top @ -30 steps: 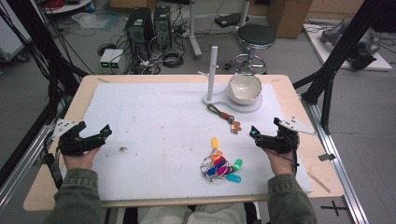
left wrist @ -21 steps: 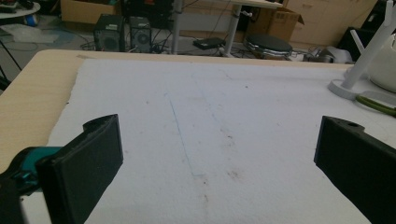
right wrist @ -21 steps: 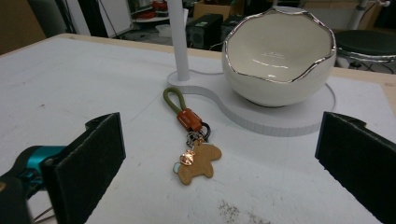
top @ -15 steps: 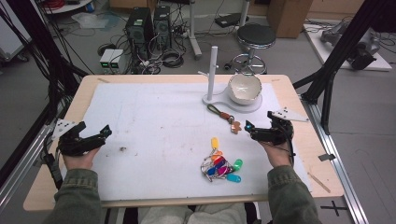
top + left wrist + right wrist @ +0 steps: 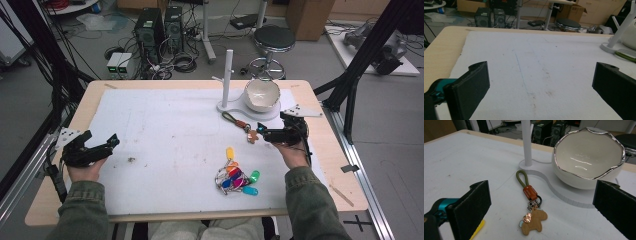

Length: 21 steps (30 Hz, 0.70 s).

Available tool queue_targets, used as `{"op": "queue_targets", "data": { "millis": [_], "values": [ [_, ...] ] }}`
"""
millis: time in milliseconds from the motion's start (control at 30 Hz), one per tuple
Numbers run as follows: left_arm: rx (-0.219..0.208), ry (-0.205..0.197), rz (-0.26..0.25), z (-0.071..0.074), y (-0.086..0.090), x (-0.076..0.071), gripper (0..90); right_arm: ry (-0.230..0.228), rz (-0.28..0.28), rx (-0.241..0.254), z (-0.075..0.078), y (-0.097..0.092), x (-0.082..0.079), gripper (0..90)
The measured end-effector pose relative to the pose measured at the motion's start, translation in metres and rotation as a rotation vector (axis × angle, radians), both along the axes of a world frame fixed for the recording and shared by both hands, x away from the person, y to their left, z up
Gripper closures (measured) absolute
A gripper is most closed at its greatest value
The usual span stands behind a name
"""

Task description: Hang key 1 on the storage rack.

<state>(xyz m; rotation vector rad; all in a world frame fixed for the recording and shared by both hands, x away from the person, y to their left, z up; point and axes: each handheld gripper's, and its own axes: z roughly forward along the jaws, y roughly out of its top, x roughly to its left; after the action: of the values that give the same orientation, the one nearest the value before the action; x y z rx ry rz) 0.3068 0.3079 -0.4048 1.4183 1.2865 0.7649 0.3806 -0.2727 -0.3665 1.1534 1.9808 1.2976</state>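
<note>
**A:** Where does the keyring [image 5: 530, 207] lie, and how does the right gripper [image 5: 541, 210] stand to it?

**B:** It lies flat on the white mat [image 5: 170, 135] of the desk [image 5: 310, 95], its green loop [image 5: 522, 178] pointing toward the base of the white stand [image 5: 227, 75], its biscuit-coloured charm [image 5: 533, 220] nearest the camera. The bowl [image 5: 587, 157] sits just beside it. The right fingers [image 5: 471, 207] are spread wide, one on each side of the charm, holding nothing.

**A:** What could go wrong?

**B:** Probably a shallow grasp. The piece lies flat, so fingers closing too high would slide over it or nip only the charm, leaving the strap to swing. One finger is also near the bowl; a sideways drift could knock it. Whether the fingertips touch the mat cannot be told from the right gripper view.

**A:** And the left gripper [image 5: 90, 148]?

**B:** Parted likewise, empty, resting well apart at the desk's left edge. The bunch of coloured tags [image 5: 237, 179] lies nearer the person.
</note>
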Motion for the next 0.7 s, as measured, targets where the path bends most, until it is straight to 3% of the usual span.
{"op": "queue_targets", "data": {
  "millis": [700],
  "values": [
    [-0.006, 0.000, -0.004, 0.000, 0.001, 0.000, 1.7, 0.066, 0.063, -0.069, 0.009, 0.024, 0.038, 0.6]
  ]
}}
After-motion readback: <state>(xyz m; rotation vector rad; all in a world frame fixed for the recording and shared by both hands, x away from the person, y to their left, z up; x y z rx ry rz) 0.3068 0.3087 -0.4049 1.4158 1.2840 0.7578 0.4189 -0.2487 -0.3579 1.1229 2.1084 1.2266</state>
